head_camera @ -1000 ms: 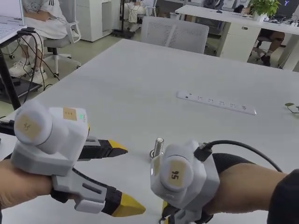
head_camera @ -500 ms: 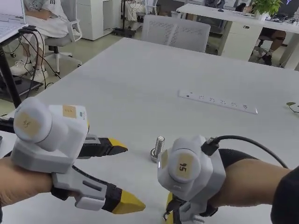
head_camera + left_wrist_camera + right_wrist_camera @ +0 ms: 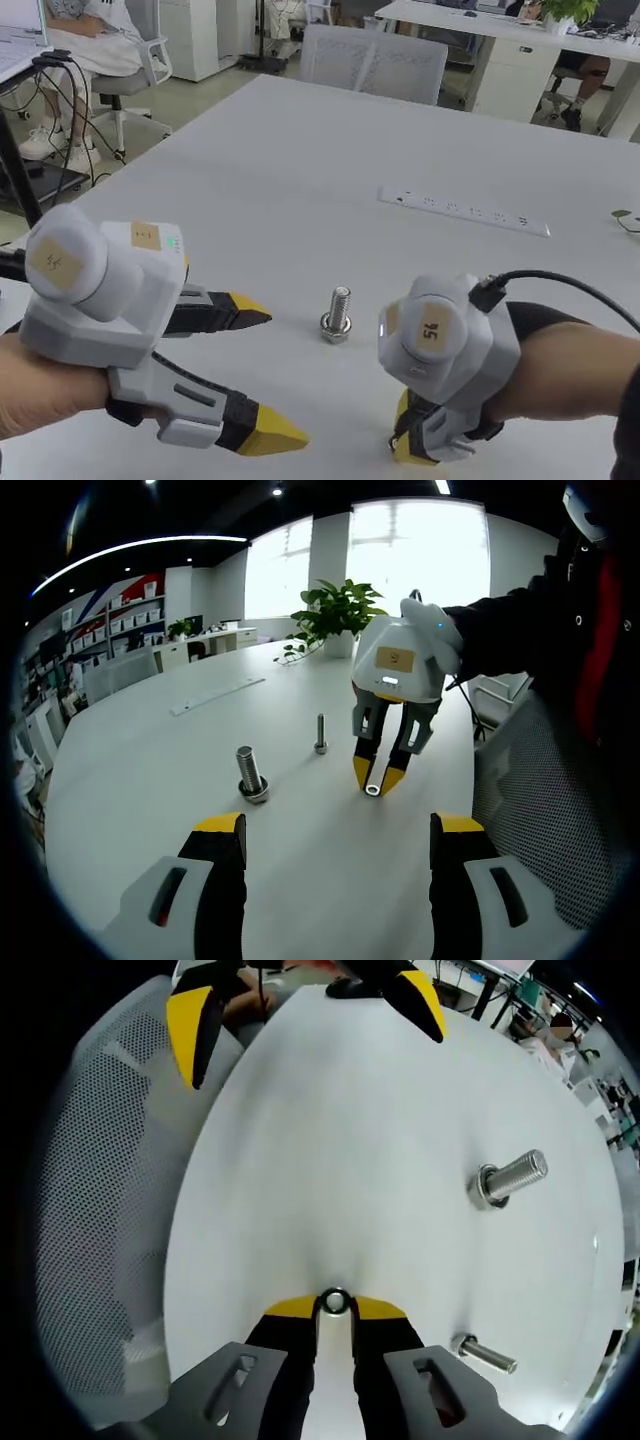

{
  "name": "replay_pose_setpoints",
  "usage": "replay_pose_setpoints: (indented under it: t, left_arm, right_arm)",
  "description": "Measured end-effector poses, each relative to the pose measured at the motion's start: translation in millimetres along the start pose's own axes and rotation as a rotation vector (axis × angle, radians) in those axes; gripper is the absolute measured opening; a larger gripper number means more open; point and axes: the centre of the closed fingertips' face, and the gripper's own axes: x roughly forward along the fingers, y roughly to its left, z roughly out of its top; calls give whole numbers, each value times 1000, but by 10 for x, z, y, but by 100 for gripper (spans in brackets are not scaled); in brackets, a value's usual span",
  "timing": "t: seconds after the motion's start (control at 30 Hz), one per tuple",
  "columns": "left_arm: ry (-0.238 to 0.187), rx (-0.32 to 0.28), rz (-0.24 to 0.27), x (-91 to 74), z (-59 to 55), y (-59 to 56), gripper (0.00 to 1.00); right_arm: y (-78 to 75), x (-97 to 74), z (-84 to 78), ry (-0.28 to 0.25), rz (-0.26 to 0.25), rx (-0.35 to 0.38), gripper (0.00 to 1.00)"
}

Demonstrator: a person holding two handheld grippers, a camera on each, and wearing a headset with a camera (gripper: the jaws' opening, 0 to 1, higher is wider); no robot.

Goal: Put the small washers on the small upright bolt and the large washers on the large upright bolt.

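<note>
Near the table's [image 3: 300,180] near edge, the right gripper [image 3: 378,776], with a sticker reading "56", points down. Its fingers are clenched on a small washer [image 3: 335,1301] low over the surface. The left gripper's [image 3: 272,375] yellow-tipped fingers are spread wide and hold nothing. The large bolt [image 3: 339,312] stands upright between the grippers. The small bolt [image 3: 320,734] stands upright nearer the right gripper. A white power strip [image 3: 463,219] lies toward the far edge.
</note>
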Motion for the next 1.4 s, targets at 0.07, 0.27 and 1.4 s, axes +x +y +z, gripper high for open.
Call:
replay_pose_setpoints:
  t: [0.07, 0.27, 1.4]
  left_arm:
    - [4, 3, -3, 6, -5, -5, 74]
    - [9, 4, -9, 16, -15, -13, 74]
    - [35, 5, -37, 130, -33, -40, 75]
  right_arm:
    - [-41, -18, -80, 14, -8, 14, 13]
    - [-125, -71, -261, 33, -19, 49, 13]
    - [-391, -424, -752, 37, -89, 184, 13]
